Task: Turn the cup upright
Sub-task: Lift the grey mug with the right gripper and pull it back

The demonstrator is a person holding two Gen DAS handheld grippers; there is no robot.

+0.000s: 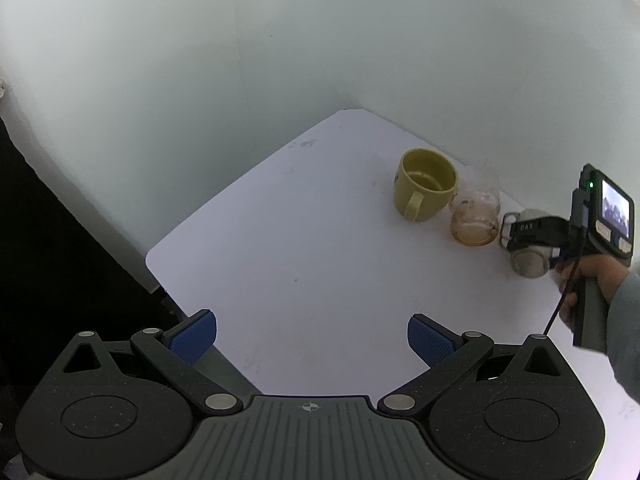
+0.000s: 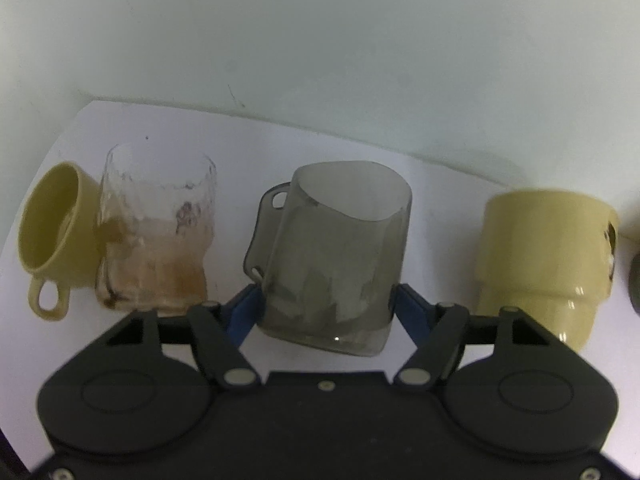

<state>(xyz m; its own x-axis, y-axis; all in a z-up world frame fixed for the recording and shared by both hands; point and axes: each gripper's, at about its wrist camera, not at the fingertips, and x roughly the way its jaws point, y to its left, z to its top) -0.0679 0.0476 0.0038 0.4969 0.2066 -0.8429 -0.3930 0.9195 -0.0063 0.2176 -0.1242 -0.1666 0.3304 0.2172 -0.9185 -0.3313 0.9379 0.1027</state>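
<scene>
Right gripper (image 2: 326,312) clamps smoky grey plastic cup (image 2: 332,256), blue pads touching both sides low on the body; cup tilted, mouth facing up and away, handle at upper left, base toward camera. In the left wrist view the same cup (image 1: 528,258) sits under the right gripper (image 1: 528,232) near the white table's right edge, close to the back wall. Whether the cup touches the table (image 2: 240,148) cannot be told.

Left gripper (image 1: 312,336) hangs with jaws spread wide, nothing between blue pads (image 1: 192,336), well apart from all cups, over the near left part of the table (image 1: 280,240). Wide bare table surface between it and the cup row. Rounded near-left table corner just ahead of the left pad, dark drop beyond that edge.

Cup row along back wall: yellow mug (image 2: 52,232) upright, handle toward the left camera (image 1: 426,184); stained clear glass (image 2: 156,232) just beside it, also upright (image 1: 476,218); then the grey cup, with a small gap. 2nd yellow mug (image 2: 548,256) stands upside down to its right, near, not touching. Dark object (image 2: 634,284) at far right edge, unclear.

Person's right hand (image 1: 596,280) grips the handle.
</scene>
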